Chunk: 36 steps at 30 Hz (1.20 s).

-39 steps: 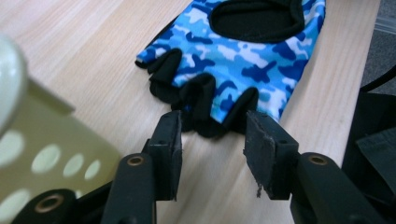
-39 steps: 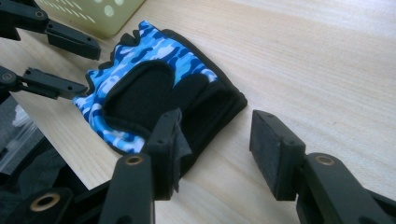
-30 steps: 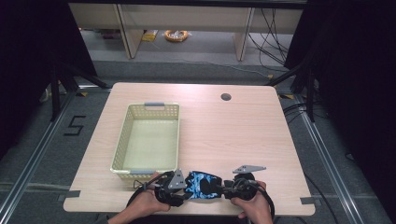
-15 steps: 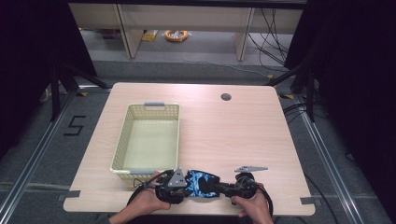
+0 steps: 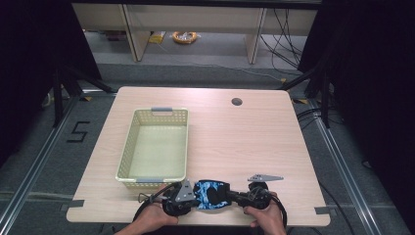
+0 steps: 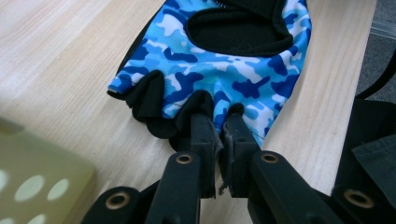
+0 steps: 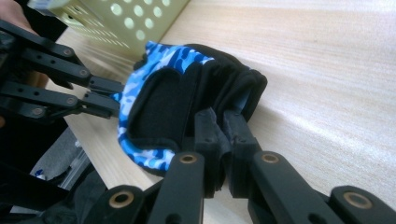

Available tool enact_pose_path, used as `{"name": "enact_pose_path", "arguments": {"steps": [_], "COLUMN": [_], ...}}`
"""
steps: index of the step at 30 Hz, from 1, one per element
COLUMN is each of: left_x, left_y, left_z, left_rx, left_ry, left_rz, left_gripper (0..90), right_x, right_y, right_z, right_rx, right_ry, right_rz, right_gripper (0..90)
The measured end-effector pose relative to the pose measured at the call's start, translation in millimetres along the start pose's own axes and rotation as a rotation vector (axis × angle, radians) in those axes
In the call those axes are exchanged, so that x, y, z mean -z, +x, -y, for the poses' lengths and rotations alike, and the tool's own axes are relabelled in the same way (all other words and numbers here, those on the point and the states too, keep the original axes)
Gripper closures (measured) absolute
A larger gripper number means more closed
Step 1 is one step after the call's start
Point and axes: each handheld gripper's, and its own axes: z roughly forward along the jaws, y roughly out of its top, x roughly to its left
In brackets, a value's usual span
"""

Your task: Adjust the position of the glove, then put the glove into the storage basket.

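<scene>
Glove [image 5: 211, 194] at near table [image 5: 244, 142] edge, just right of basket [image 5: 155, 147]. Left gripper [image 6: 217, 135] clenched on finger end, right gripper [image 7: 223, 128] clenched on cuff: two-ended grasp, likely for level lift into basket.

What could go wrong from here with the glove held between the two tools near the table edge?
1. The left tool pinches only the finger-end hem of the glove, so the fabric may slip out when lifted.
2. The right tool grips bunched cuff folds; pulling apart could stretch the glove or free one end.
3. The glove sits by the table front edge, close to the basket; a drop could miss the basket or snag its rim.
</scene>
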Motion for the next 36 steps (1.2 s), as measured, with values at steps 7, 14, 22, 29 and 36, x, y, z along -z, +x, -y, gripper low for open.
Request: {"name": "enact_pose_path", "arguments": {"steps": [7,14,22,29,36], "left_x": [7.7,8.6,9.2,8.3,12.3], "left_y": [1.4,3.5,3.6,4.9,4.0], "left_z": [-4.9,-6.0,-4.9,-5.0,-10.4], "left_rx": [-0.012,-0.012,-0.021,-0.007,-0.001], "left_ry": [-0.023,-0.032,-0.035,-0.034,-0.067], "left_rz": [-0.013,-0.014,-0.01,-0.005,-0.026], "left_gripper": [84.5,84.3,84.0,83.9,83.4], "right_x": [3.4,8.8,11.4,16.1,25.3], "right_y": [1.2,4.1,9.9,15.2,20.6], "right_z": [0.4,0.7,-1.3,-5.7,-9.8], "right_rx": [0.003,0.01,0.024,0.035,0.034], "right_ry": [-0.042,-0.057,-0.07,-0.084,-0.119], "right_rz": [-0.029,-0.041,-0.042,-0.052,-0.076], "right_gripper": [86.1,86.1,86.2,86.3,86.4]}}
